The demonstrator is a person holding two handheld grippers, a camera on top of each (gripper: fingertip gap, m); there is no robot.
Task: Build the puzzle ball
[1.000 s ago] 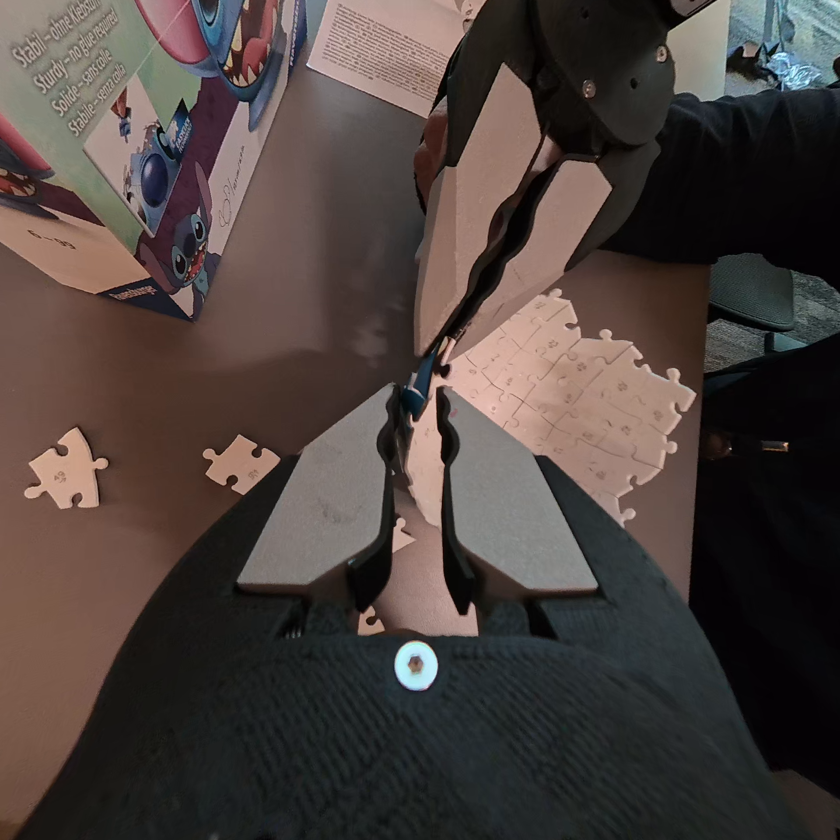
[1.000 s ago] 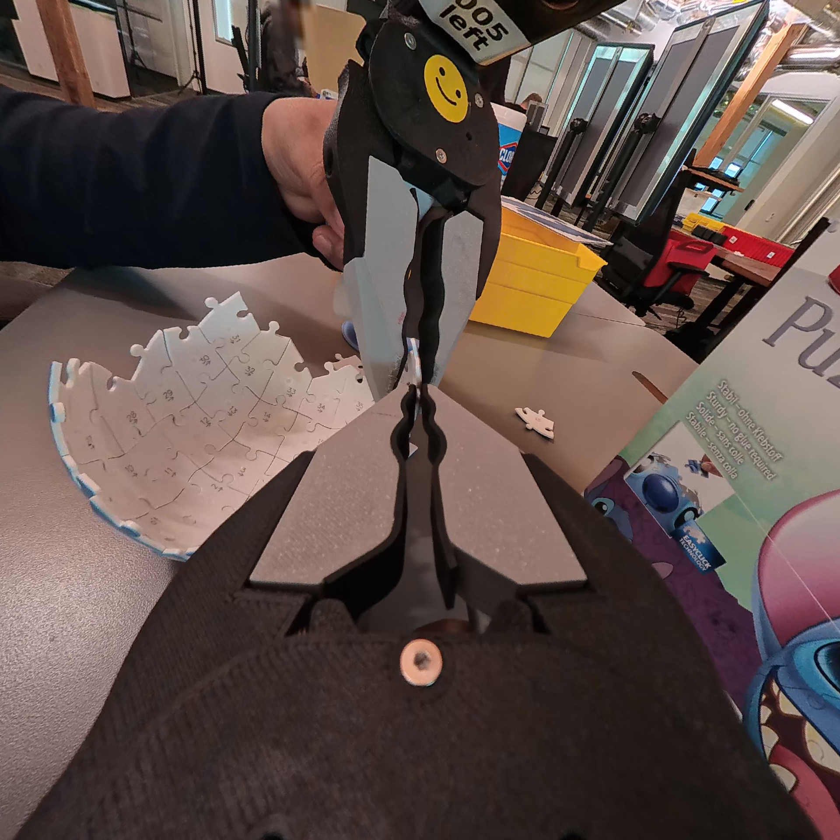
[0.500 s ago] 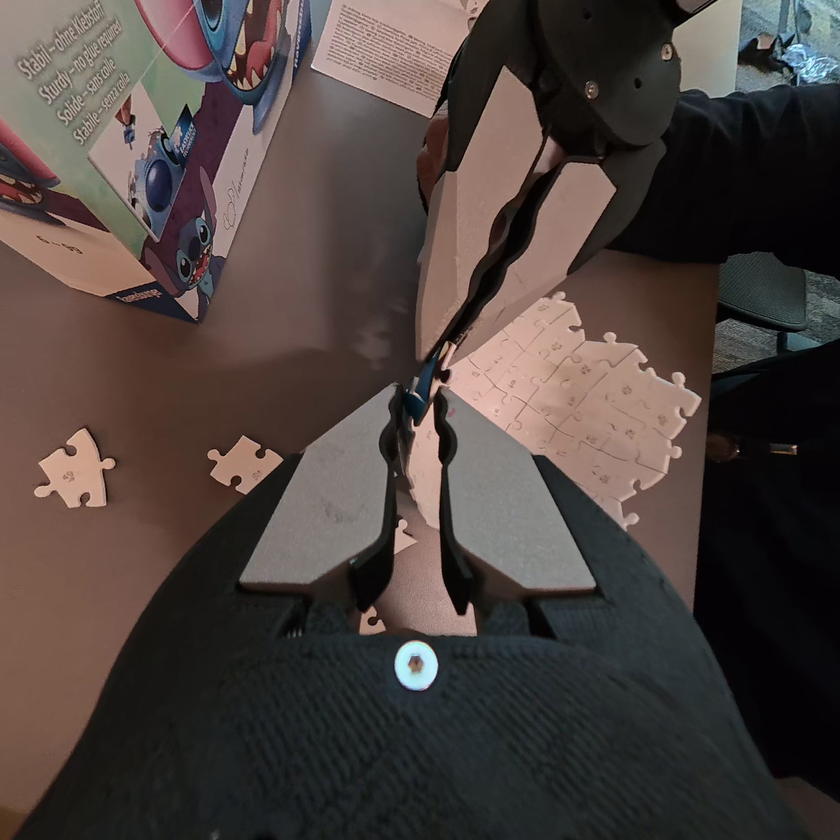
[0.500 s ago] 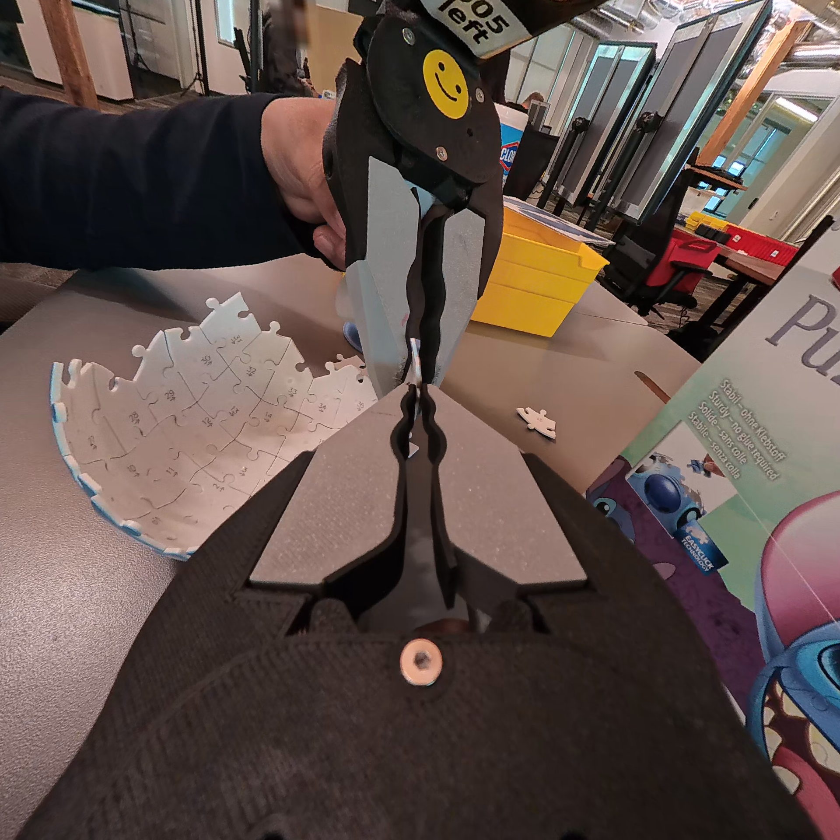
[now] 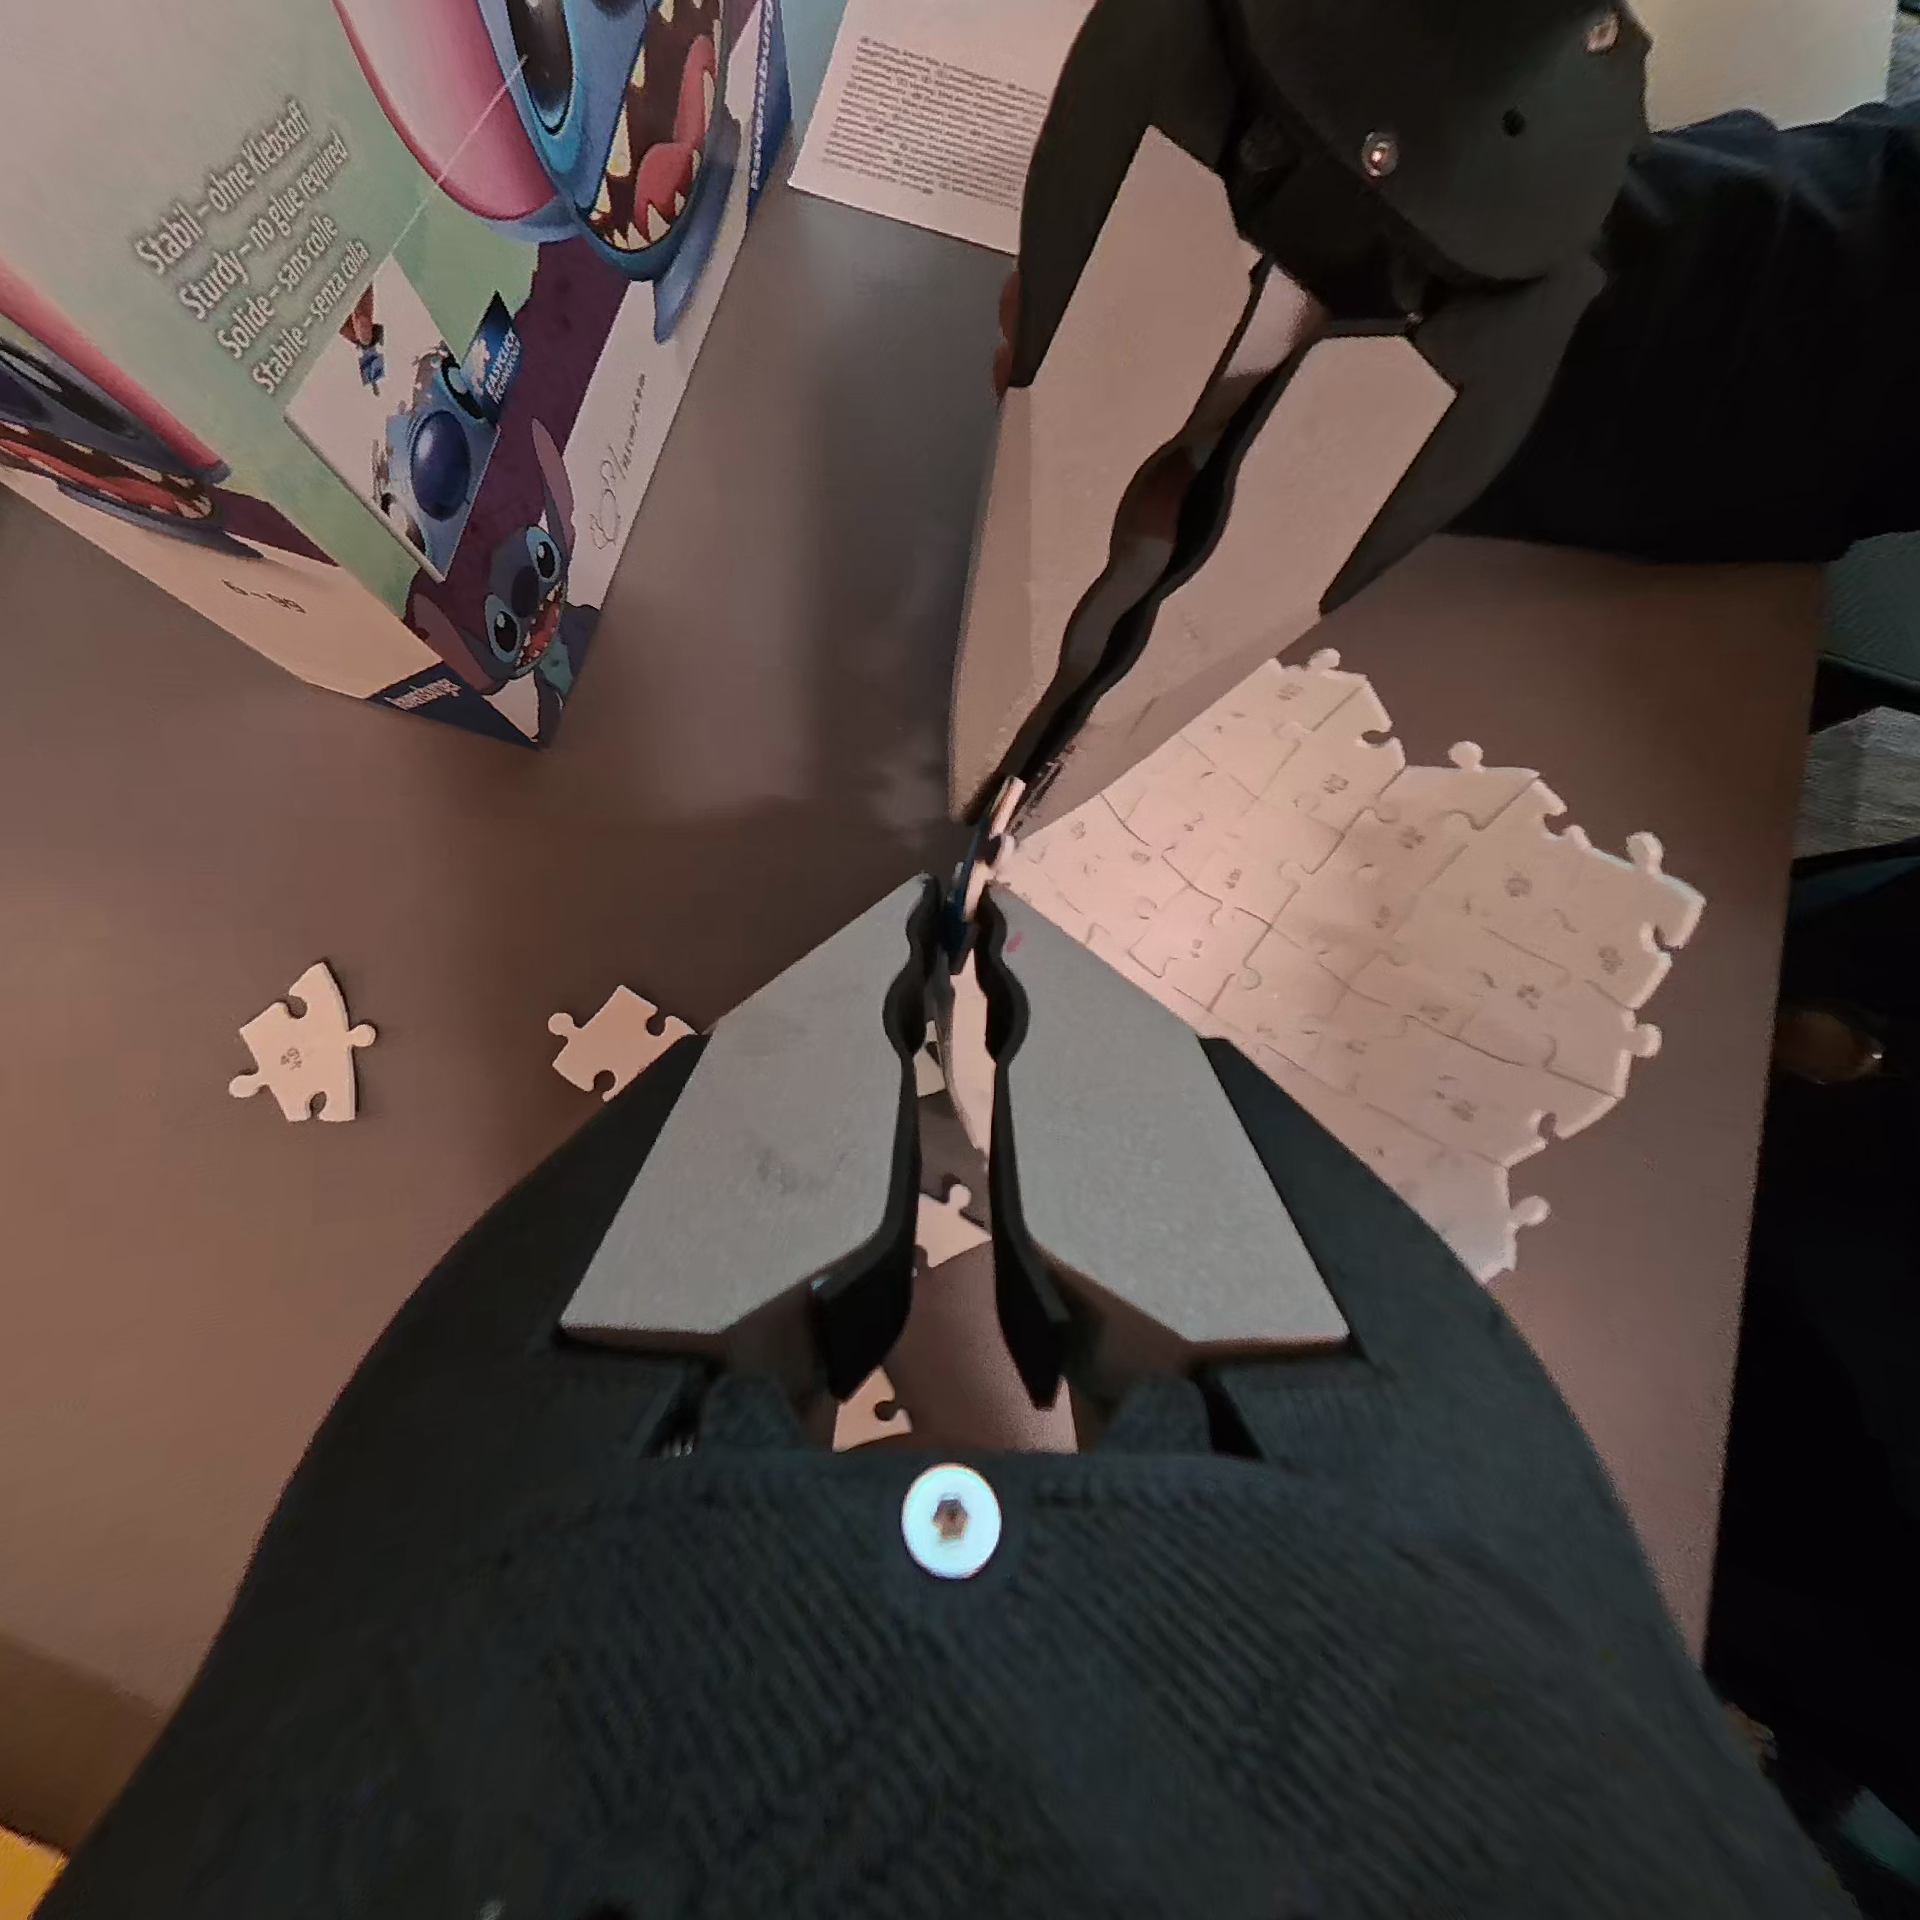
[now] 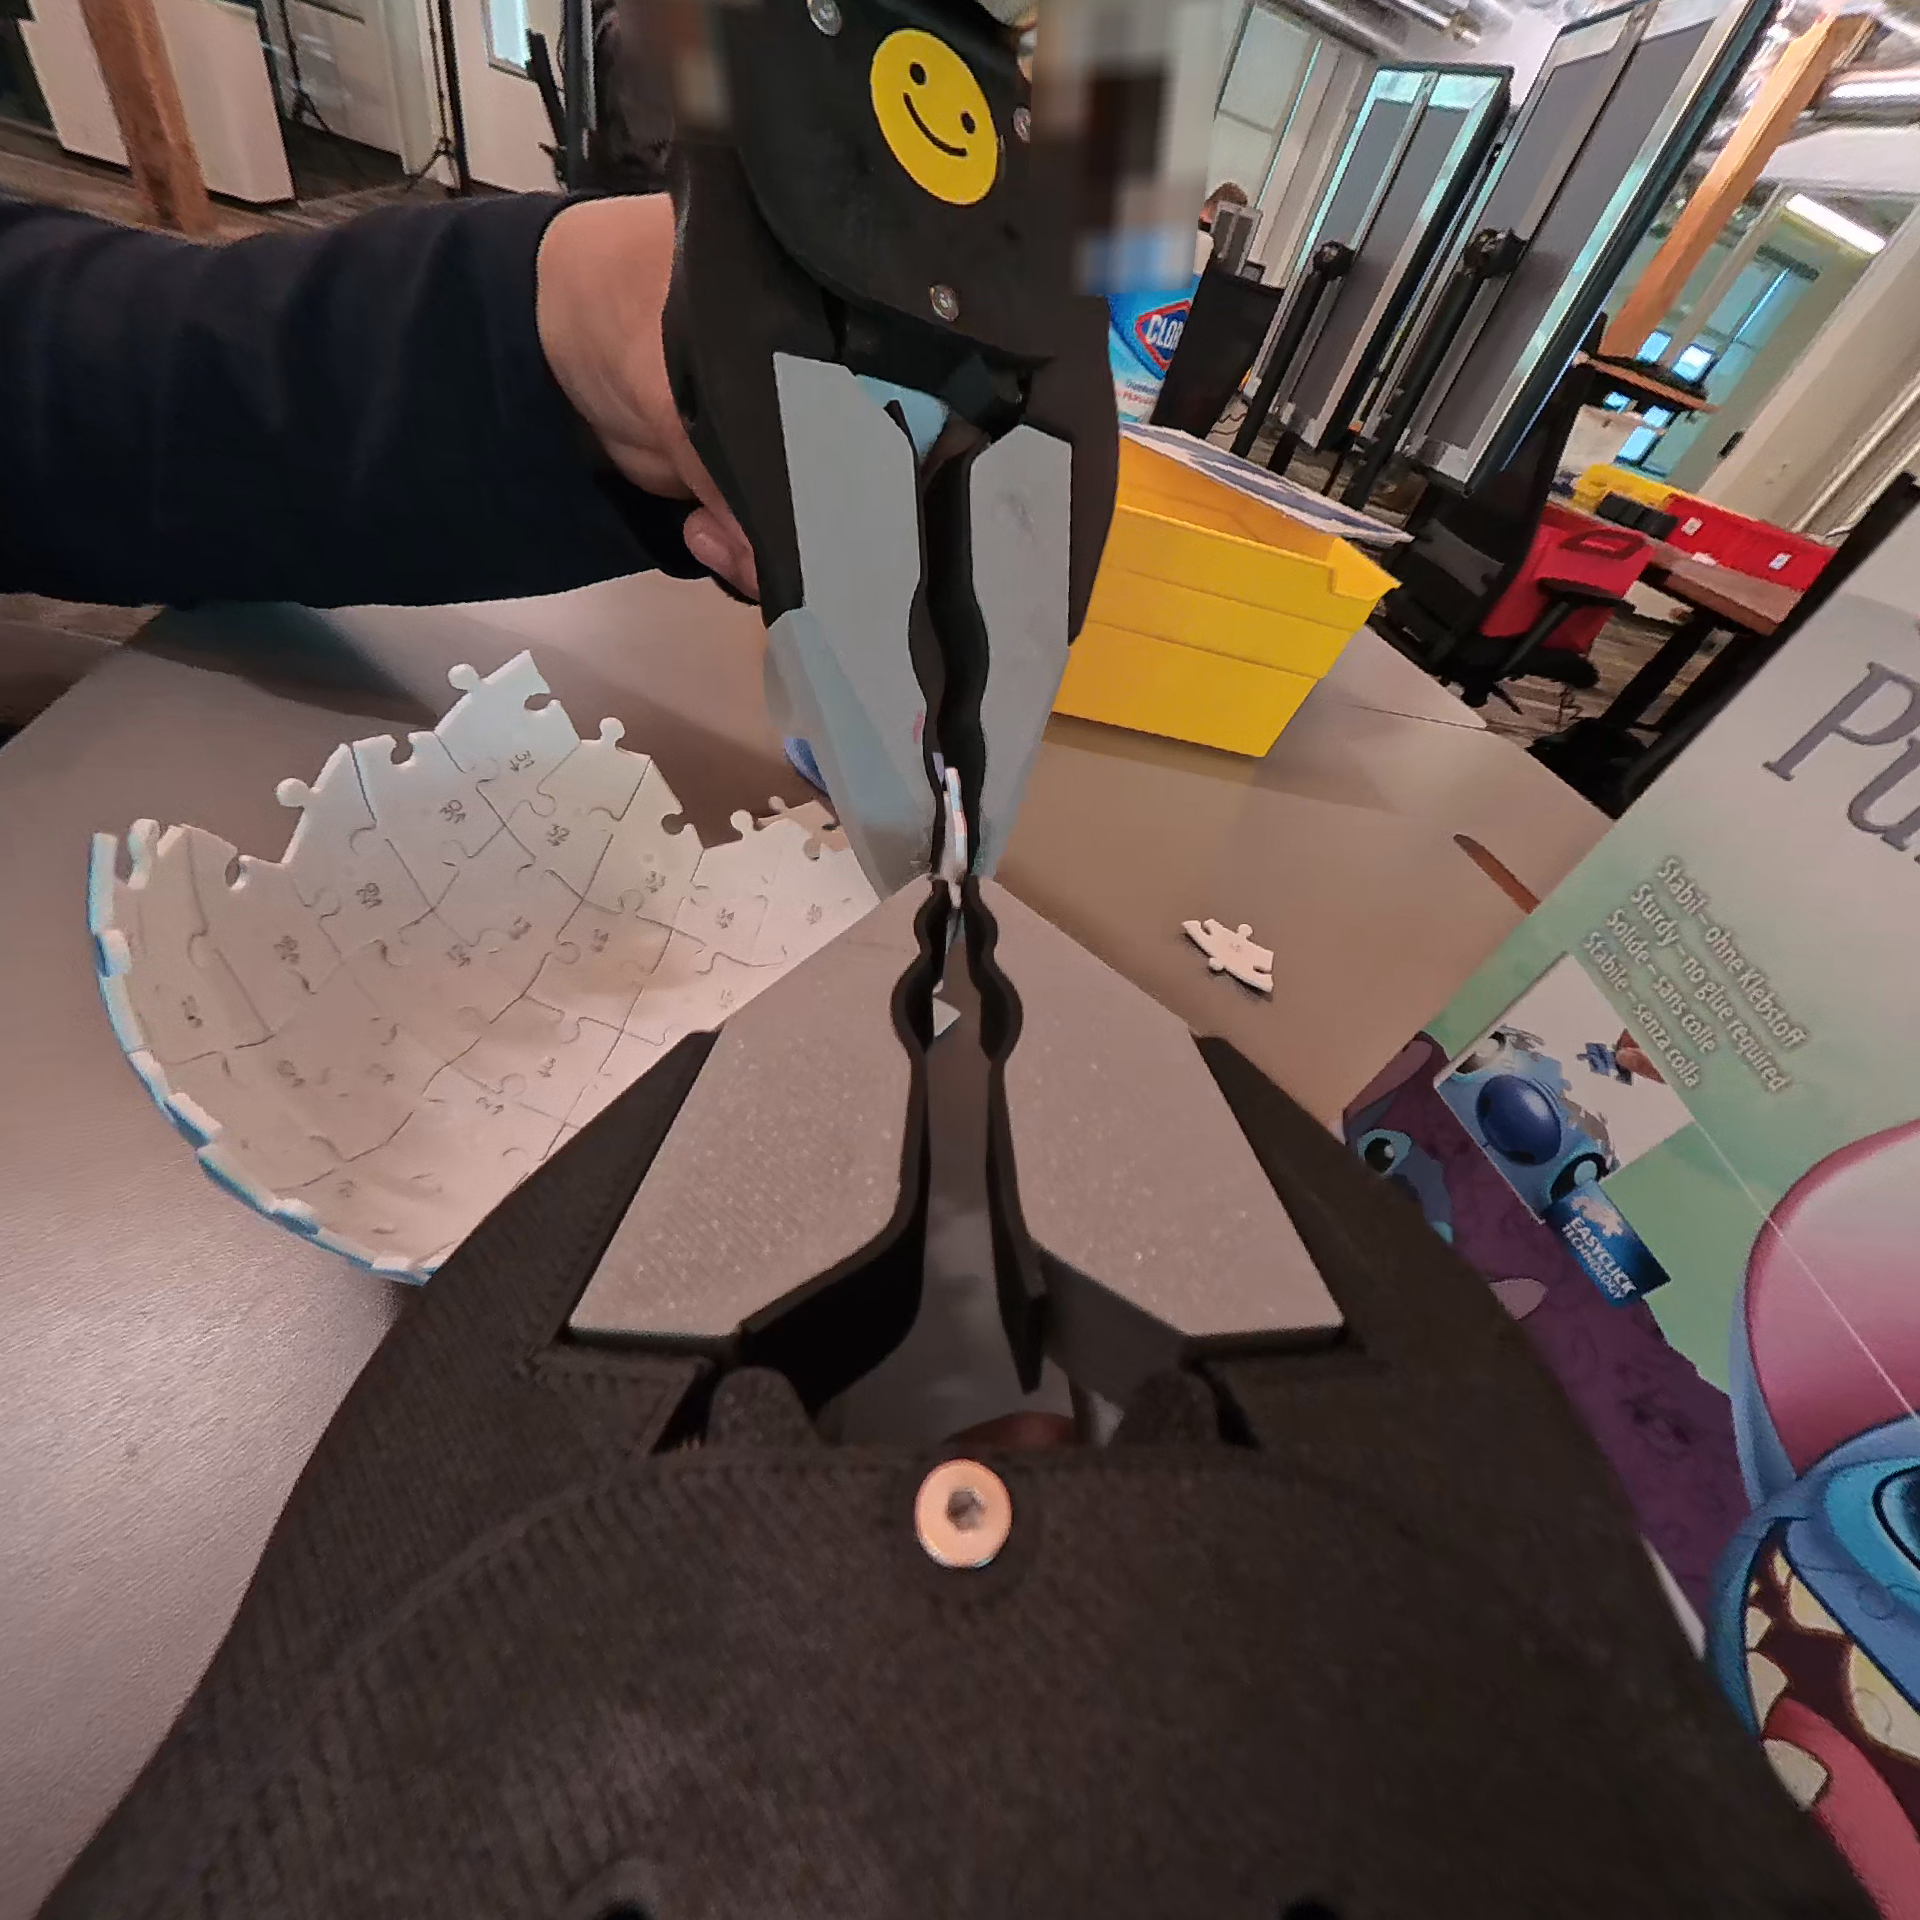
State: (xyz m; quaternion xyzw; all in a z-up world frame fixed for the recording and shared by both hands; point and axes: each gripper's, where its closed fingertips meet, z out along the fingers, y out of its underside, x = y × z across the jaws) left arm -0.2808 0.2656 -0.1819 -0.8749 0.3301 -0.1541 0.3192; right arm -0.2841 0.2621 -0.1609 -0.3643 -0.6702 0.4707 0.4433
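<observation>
The half-built puzzle ball is a white shell of joined pieces lying open on the brown table (image 5: 727, 623), in the left wrist view (image 5: 1351, 935) and the right wrist view (image 6: 416, 987). My left gripper (image 5: 954, 909) and right gripper (image 6: 951, 899) meet tip to tip above the table beside the shell. Both are shut on a small puzzle piece (image 5: 971, 868) seen edge-on, white with a blue face (image 6: 951, 826). I cannot tell whether it is one piece or two joined. The right gripper (image 5: 1000, 821) comes down from the top in the left view. The left gripper (image 6: 951, 847) does so in the right view.
Loose white pieces lie left of my left gripper (image 5: 301, 1060) (image 5: 613, 1039) and under it (image 5: 940, 1226); another lies by the puzzle box (image 6: 1231, 951). The box (image 5: 364, 364) stands at far left, with a printed sheet (image 5: 935, 125) behind. Yellow bins (image 6: 1216, 623) sit at the table's far side. My two grippers' fingertips are within a few centimetres of each other.
Almost nothing. Both grippers stay shut, tip to tip on the piece, with only a slight shift of the views.
</observation>
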